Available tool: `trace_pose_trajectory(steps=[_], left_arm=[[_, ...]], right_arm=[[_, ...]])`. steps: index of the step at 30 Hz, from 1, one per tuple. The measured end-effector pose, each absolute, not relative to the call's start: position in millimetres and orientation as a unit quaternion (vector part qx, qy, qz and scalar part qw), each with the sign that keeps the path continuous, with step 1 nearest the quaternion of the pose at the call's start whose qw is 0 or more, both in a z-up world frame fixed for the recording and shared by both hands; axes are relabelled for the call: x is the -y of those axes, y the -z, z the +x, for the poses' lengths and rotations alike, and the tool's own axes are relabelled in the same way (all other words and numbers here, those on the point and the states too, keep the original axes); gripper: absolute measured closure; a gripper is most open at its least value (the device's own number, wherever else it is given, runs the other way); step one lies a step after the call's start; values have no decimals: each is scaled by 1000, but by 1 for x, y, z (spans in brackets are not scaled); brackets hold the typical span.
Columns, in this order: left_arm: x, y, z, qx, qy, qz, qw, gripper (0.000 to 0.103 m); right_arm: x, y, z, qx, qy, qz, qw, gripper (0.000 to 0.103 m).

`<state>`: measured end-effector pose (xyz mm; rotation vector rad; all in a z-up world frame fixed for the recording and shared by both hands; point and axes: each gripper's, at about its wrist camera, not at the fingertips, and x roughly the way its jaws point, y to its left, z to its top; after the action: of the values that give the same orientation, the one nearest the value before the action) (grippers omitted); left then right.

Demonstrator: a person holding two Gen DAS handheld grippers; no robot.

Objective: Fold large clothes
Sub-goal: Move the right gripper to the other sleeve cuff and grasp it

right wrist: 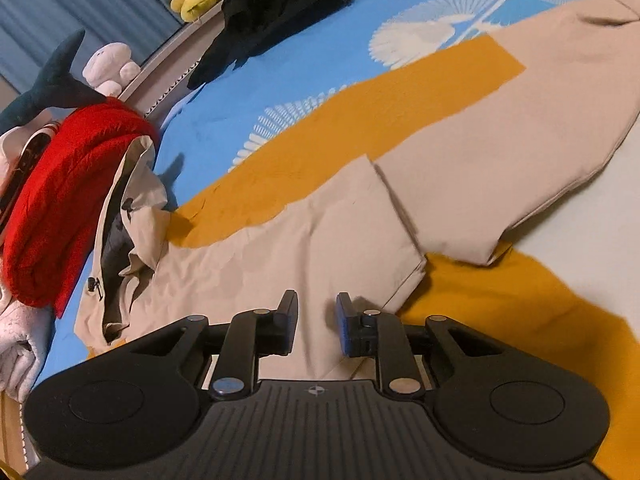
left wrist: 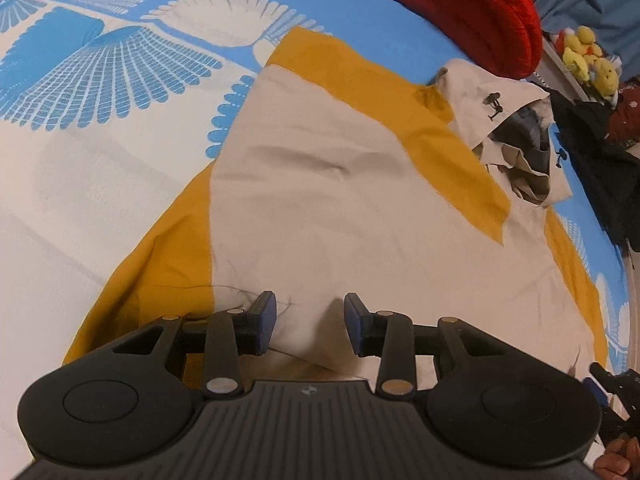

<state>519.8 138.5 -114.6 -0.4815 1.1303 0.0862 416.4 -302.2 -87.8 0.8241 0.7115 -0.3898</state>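
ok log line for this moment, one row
stage: mid-fold | garment: beige and mustard jacket flat on bed, sleeves folded in | left gripper: open, above hem | right gripper: open, above sleeve

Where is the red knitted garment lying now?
The red knitted garment lies folded at the left edge of the right wrist view, beside the jacket's hood; the left wrist view shows it at top right.
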Motion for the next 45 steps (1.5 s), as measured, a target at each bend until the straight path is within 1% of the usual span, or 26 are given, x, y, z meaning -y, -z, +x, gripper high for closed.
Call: trace_pose_trajectory(steps=[4,7,8,11,13,14,19,23,28,32,35,38,40,45], left_arm=[[-130,101,517,-514,-26,-214,830,62],[-116,93,516,-505,-12,-187,843,62],[-111,92,514,-503,-5,-178,846,60],[-99,106,514,-505,15,-160,848,55],[-96,127,513,-541,5,-153,827,56],[-95,128,511,-538,0,-154,829,56],[-74,104,507,-516,20,-132,846,54],[-50,91,499,-499,54,-99,859,53],[-38,96,495,-503,66,-69,859,53],[-36,97,495,-496,62,-43,865,53],[-35,98,498,-496,69,-44,864,53],[-33,101,498,-497,72,-42,864,53],[-32,102,498,-498,73,-41,863,53],[-31,104,498,-499,74,-38,863,53]], right_arm=[[309,75,409,-320,193,374,849,81],[318,62,404,-301,200,351,864,81],[322,58,402,-294,203,347,867,81],[339,50,391,-280,213,342,871,80],[350,49,383,-275,221,345,870,80],[355,50,380,-274,227,346,868,80],[386,53,367,-268,242,361,860,80],[426,58,355,-262,244,373,856,75],[495,73,324,-243,298,406,829,75],[546,96,298,-231,339,441,798,75],[569,116,287,-235,360,453,781,75],[586,137,280,-238,358,478,766,71],[594,148,279,-236,353,494,759,70],[609,160,280,-199,346,508,763,70]])
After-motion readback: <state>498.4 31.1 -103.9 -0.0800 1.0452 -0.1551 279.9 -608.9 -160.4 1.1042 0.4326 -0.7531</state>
